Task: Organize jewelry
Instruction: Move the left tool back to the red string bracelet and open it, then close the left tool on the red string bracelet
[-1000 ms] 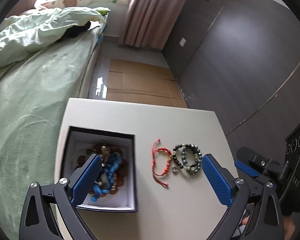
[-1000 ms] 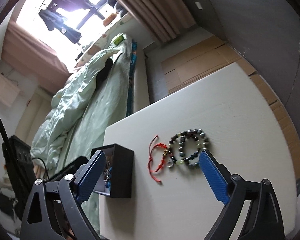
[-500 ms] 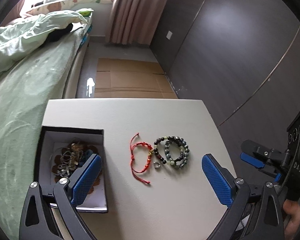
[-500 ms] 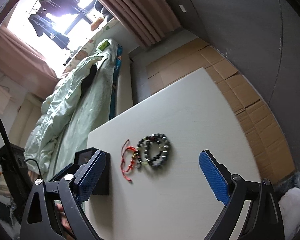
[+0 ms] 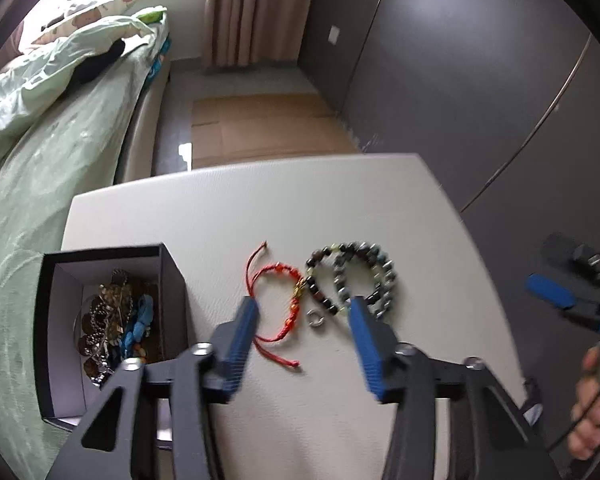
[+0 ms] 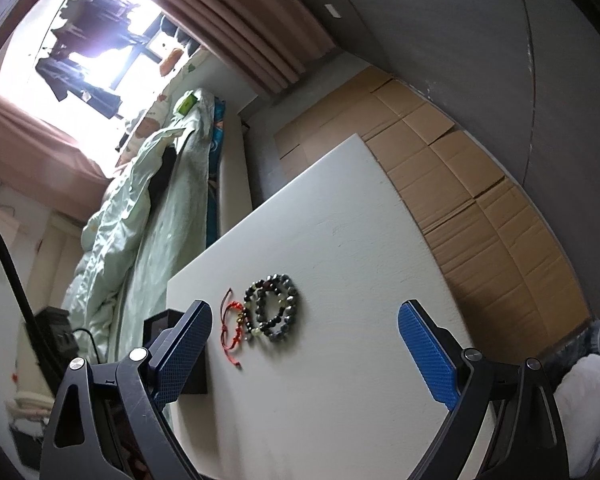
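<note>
Low in the frame of the left wrist view, the left tool (image 5: 302, 322) hangs over the desk (image 5: 228, 208) with its blue fingers (image 5: 242, 334) partly apart, nothing between them but the red cord bracelet (image 5: 288, 304) and a small silver ring (image 5: 315, 319) lying beneath. Touching the cord bracelet's right side, the dark beaded bracelets (image 5: 356, 276) lie coiled together. At lower left stands the black box (image 5: 172, 280) with jewelry piled inside. Across the bottom of the right wrist view, the right tool (image 6: 304, 344) is spread wide and empty, the bracelets left of centre.
</note>
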`<action>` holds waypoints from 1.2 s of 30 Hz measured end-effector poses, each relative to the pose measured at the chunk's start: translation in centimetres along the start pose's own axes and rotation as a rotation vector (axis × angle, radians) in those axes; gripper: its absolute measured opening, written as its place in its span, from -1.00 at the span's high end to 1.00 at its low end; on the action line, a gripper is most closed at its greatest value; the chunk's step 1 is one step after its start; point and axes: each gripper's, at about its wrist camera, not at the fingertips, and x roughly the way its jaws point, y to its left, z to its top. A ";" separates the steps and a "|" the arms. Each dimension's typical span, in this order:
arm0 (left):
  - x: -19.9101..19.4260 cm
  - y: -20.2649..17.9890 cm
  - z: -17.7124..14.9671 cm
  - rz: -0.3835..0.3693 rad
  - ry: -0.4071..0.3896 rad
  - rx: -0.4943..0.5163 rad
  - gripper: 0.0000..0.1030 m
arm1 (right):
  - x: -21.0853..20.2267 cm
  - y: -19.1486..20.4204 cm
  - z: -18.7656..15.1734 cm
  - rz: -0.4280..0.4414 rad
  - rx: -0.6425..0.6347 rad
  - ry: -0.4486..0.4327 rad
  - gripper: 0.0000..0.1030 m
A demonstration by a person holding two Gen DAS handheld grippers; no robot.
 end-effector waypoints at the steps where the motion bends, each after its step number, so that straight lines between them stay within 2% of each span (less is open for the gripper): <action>1: 0.4 0.0 0.0 0.009 0.006 0.004 0.25 | 0.0 -0.1 0.0 0.004 0.005 -0.001 -0.84; 8: 3.0 0.0 0.3 0.046 0.037 0.024 0.60 | 0.1 0.0 0.2 0.020 0.012 0.000 -0.84; 17: 5.6 -0.3 0.6 0.080 0.072 0.040 0.64 | 1.0 0.1 0.3 0.003 0.007 0.018 -0.84; 24: 5.8 -0.5 0.7 0.087 0.050 0.057 0.68 | 3.2 0.9 0.2 -0.033 -0.020 0.073 -0.84; 26: 5.7 -0.3 0.6 0.097 0.047 0.059 0.87 | 3.8 1.3 0.0 -0.041 -0.038 0.089 -0.84; 31: 5.3 0.5 0.5 0.063 0.049 0.036 0.87 | 4.7 2.3 -0.4 -0.054 -0.082 0.109 -0.84; 36: 3.5 0.5 0.6 0.024 0.012 0.020 0.88 | 5.3 2.6 -0.6 -0.069 -0.094 0.115 -0.84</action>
